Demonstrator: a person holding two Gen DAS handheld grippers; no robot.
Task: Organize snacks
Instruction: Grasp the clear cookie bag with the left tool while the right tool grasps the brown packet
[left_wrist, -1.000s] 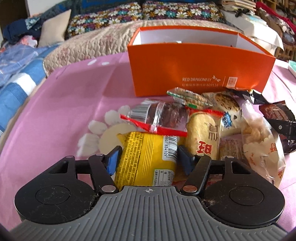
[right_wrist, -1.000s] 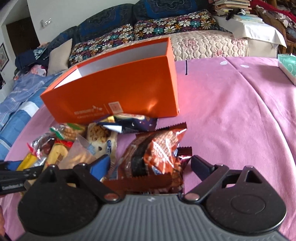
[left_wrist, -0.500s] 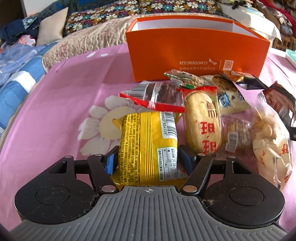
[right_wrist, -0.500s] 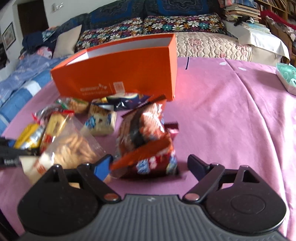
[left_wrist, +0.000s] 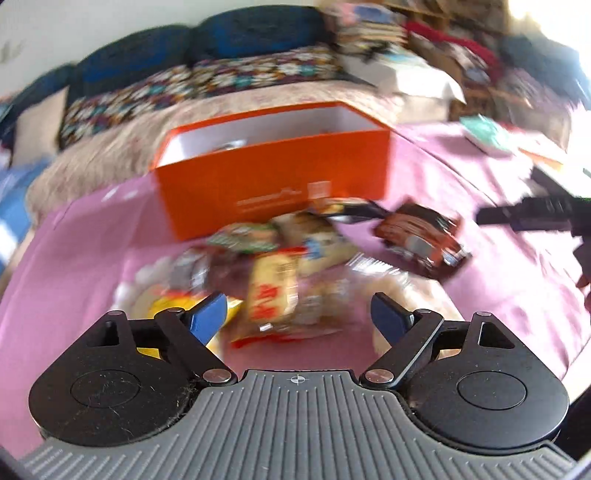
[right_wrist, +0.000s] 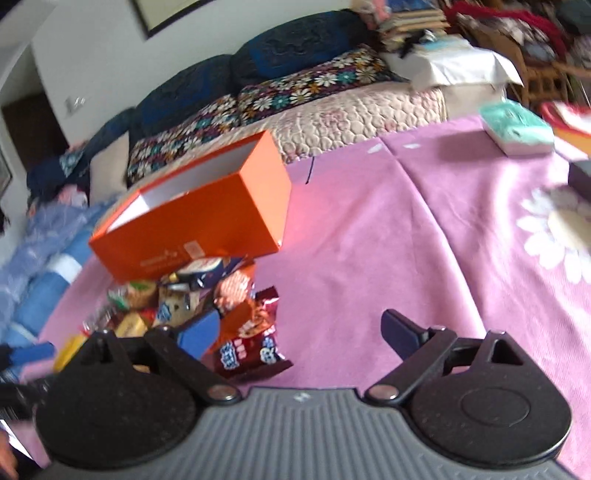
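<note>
- Left wrist view: the left gripper (left_wrist: 295, 314) has its jaws spread wide, having just opened further, with nothing pinched between them. The yellow packet (left_wrist: 162, 308) lies on the pink cloth (left_wrist: 74, 266) by the left blue pad, free of it.
- The snack pile (left_wrist: 288, 266) sits on the cloth between the gripper and the orange box (left_wrist: 273, 184), which stands open-topped just behind the pile. A dark red wrapper (left_wrist: 424, 240) lies apart to the right, and the other gripper shows as a dark shape at the right edge.
- This view is heavily blurred; the red characters on the cream packet (left_wrist: 273, 291) and the white print on the box cannot be read.
- Right wrist view: the right gripper (right_wrist: 299, 328) is wide open too, having just widened a little, and holds nothing. The red chocolate-snack bag (right_wrist: 251, 332) lies on the cloth beside its left pad, not gripped.
- The box (right_wrist: 199, 221) shows a white inside; I cannot tell what it holds. Its label and the bag's white lettering are too soft to read.
- Judgement: both hands seem between picks, with no snack yet in hand. Next calls for settling on one packet, closing on it squarely, and carrying it over the box's rim.
</note>
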